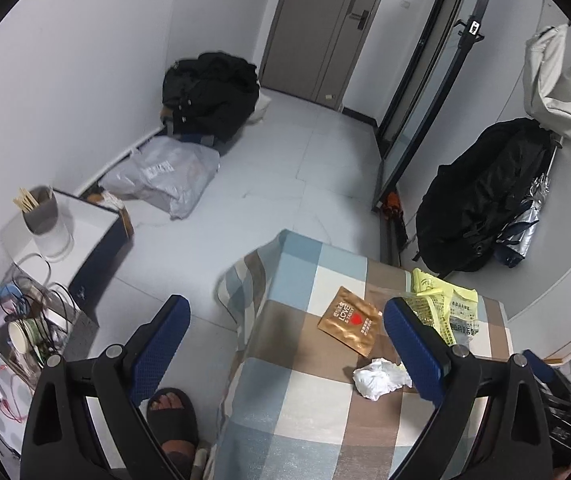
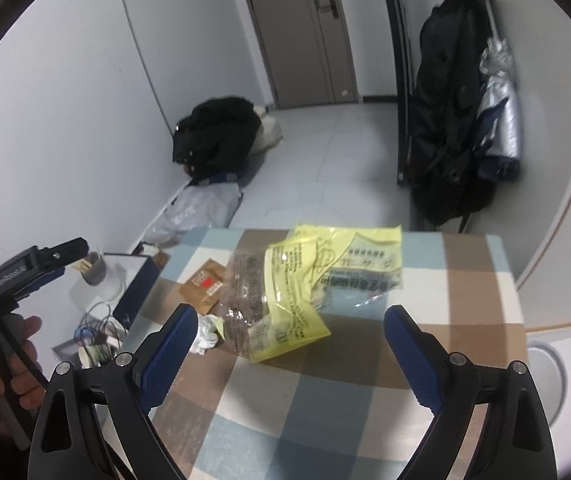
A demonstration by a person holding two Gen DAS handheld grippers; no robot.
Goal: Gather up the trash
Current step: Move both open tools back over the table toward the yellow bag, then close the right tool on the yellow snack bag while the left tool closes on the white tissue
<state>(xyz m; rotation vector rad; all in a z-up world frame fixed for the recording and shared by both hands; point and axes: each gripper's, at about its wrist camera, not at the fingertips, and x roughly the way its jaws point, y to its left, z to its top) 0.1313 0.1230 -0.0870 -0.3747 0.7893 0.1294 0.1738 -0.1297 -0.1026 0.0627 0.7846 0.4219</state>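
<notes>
Both grippers (image 2: pixel 289 320) gape above checked tablecloth (image 2: pixel 365 420) strewn with yellow wrappers (image 2: pixel 301 280).

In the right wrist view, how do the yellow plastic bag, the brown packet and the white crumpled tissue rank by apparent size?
1. yellow plastic bag, clearly largest.
2. brown packet, partly hidden by the bag.
3. white crumpled tissue, partly hidden by the gripper finger, so ranks 2 and 3 are unsure.

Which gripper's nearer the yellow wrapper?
Right. The right gripper is open around the yellow wrapper; the left gripper is open too, off to the wrapper's left.
</notes>
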